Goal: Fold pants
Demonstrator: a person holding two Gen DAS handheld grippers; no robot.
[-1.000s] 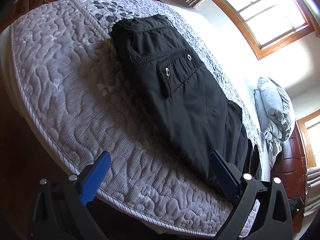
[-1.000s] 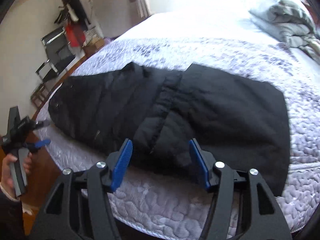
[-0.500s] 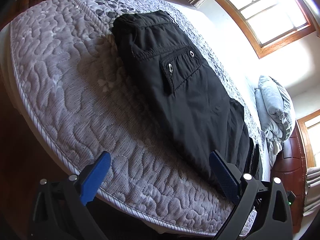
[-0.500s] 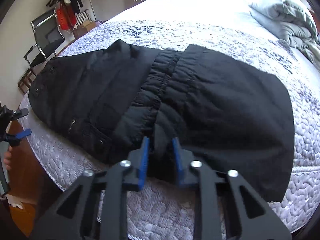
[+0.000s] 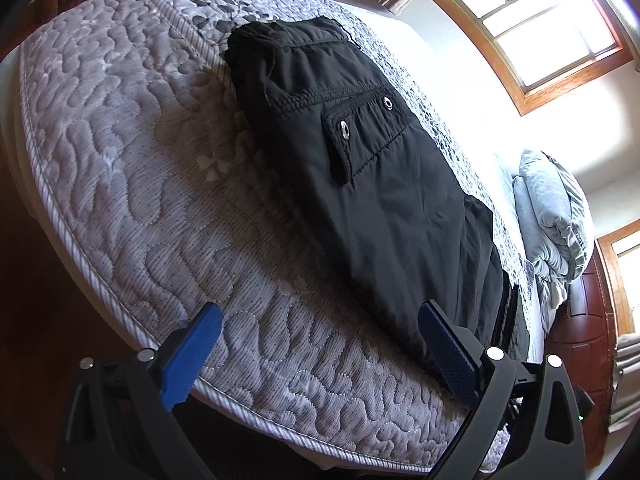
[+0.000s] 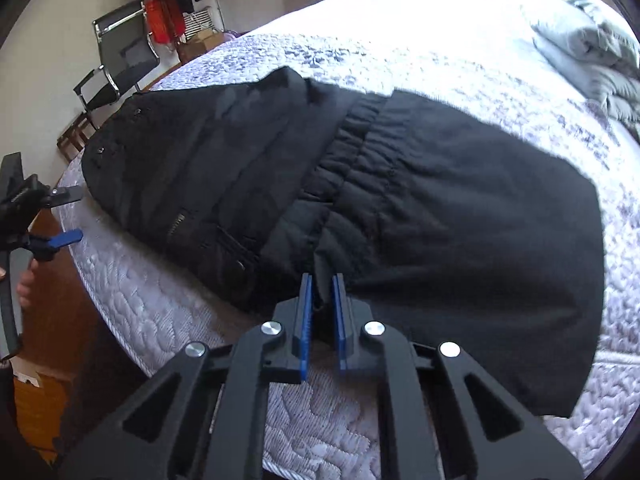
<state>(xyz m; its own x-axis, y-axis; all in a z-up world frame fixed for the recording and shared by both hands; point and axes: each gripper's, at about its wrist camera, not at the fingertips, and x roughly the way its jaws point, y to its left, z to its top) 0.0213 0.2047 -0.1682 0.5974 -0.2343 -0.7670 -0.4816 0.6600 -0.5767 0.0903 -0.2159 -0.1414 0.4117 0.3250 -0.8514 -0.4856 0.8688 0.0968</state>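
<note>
Gripping stage: right gripper (image 6: 322, 280) clenched on near edge of pants (image 6: 400, 200), spread on bed (image 6: 160, 320); left gripper (image 5: 320, 332) released, empty. Next, probably: lift and fold over.

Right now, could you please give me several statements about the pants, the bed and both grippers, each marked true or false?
1. The right gripper pinches a fold of the black pants. True.
2. The left gripper is clamped on the pants. False: it is open, holding nothing.
3. The pants lie on a quilted mattress. True.
4. The pants hang from a chair. False: they lie flat on the mattress.
5. A grey folded blanket lies beyond the pants. True.
</note>
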